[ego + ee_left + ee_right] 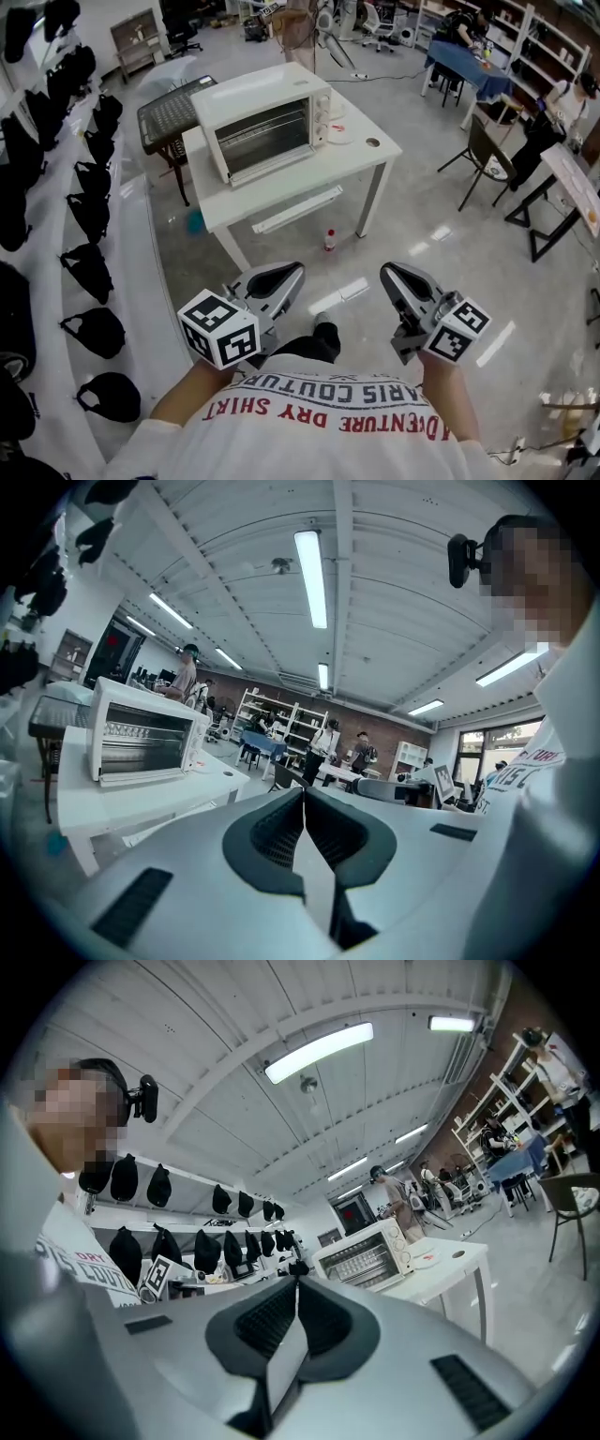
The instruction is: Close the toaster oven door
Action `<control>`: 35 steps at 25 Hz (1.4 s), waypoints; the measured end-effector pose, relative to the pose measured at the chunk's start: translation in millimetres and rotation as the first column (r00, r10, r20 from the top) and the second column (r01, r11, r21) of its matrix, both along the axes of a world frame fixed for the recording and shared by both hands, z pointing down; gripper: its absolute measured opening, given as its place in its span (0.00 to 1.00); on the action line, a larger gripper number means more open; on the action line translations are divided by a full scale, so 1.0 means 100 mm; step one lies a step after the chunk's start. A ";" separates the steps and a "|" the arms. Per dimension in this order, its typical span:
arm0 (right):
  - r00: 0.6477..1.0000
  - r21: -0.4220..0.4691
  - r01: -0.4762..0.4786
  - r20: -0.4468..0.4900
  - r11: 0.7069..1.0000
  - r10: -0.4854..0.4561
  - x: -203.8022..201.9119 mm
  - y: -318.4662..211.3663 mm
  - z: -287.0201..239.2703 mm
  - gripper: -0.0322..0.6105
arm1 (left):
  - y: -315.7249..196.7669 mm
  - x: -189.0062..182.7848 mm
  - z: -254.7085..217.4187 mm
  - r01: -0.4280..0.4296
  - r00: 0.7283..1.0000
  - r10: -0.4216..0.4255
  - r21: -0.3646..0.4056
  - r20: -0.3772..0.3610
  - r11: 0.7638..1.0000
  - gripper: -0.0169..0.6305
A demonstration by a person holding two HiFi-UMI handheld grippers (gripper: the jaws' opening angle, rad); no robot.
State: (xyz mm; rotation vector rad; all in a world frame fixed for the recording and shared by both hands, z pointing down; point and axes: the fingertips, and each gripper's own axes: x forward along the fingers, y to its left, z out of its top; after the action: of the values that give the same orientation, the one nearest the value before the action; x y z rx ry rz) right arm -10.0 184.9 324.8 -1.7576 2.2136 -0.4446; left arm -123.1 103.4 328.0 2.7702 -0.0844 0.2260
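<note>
A white toaster oven [265, 122] stands on a white table [281, 192] a few steps ahead of me. Its glass door faces me and stands upright against the front; whether it is fully latched I cannot tell. The oven also shows in the left gripper view [141, 742] and the right gripper view [367, 1255]. My left gripper [298, 269] [304, 789] and right gripper [384, 269] [297, 1281] are held low by my chest, far from the table. Both are shut with nothing between their jaws.
A white plate [339, 134] lies on the table right of the oven. A dark wire-topped stand [169, 112] sits behind the table's left corner. A bottle [329, 240] stands on the floor under the table. Black bags [89, 267] line the left wall. A chair [483, 155] stands at the right.
</note>
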 end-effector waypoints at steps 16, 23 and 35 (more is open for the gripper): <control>0.996 -0.131 0.060 0.077 0.990 -0.050 1.30 -1.43 0.46 0.09 | -1.49 1.30 0.56 0.096 0.993 -0.087 -0.116 0.083 0.989 0.07; 0.986 -0.162 0.157 0.085 0.974 -0.145 1.68 -2.13 0.56 0.09 | -2.05 1.64 0.62 0.156 0.985 -0.147 -0.103 0.091 0.982 0.07; 0.964 -0.215 0.264 0.083 0.940 -0.252 1.72 -2.47 0.82 0.09 | -2.29 1.11 0.82 0.371 0.923 -0.358 -0.079 0.142 0.925 0.08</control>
State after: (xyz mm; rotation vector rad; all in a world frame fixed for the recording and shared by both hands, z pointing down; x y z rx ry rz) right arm 161.8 -62.5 406.4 -1.5350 2.4460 -0.8210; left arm -12.2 -125.5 409.6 2.5723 -0.5984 0.2948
